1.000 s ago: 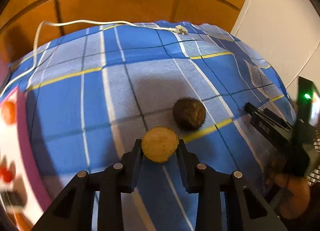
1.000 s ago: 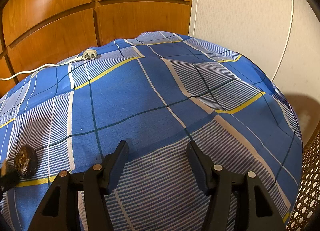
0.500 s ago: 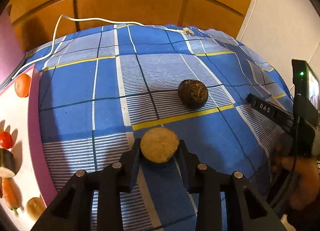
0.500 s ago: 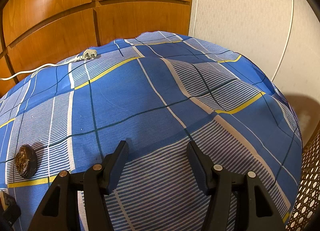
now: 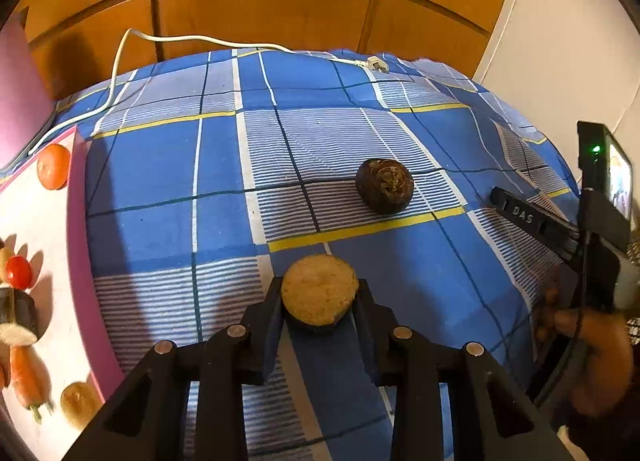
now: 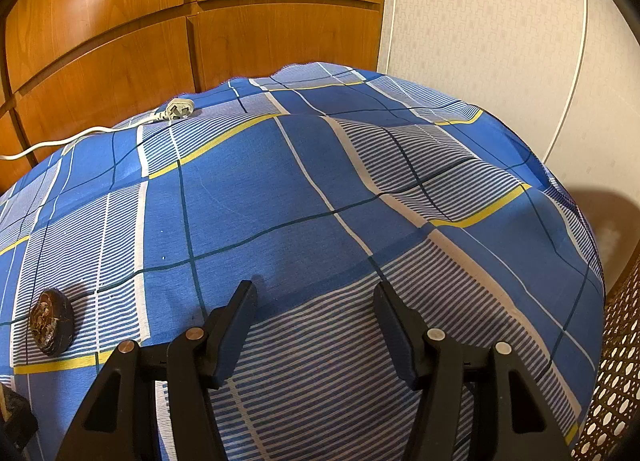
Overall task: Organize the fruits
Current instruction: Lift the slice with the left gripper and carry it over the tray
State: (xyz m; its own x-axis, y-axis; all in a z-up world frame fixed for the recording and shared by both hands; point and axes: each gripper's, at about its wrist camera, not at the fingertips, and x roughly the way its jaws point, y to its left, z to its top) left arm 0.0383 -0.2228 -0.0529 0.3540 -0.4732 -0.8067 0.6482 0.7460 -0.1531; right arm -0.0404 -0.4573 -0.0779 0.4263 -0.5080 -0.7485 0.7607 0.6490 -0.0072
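My left gripper (image 5: 319, 303) is shut on a halved fruit (image 5: 319, 293), tan cut face up and dark skin below, held above the blue checked cloth (image 5: 160, 181). A dark brown round fruit (image 5: 384, 186) lies on the cloth further back and to the right; the right wrist view shows that dark round fruit (image 6: 52, 327) at the far left. My right gripper (image 6: 314, 317) hangs open over bare cloth with nothing between its fingers. In the left wrist view, one finger of the right gripper (image 5: 528, 217) reaches in from the right, held by a hand (image 5: 596, 361).
A pink-rimmed white board (image 5: 82, 261) at the left carries an orange (image 5: 53, 166), a cherry tomato (image 5: 18, 271), a carrot (image 5: 28, 375) and other pieces. A white cable with plug (image 5: 376, 63) lies along the back. Wooden panels stand behind, a wall and woven basket (image 6: 616, 373) at right.
The left gripper, still holding the halved fruit, has shifted left, bringing the board and its produce further into view. The right gripper has stayed still.
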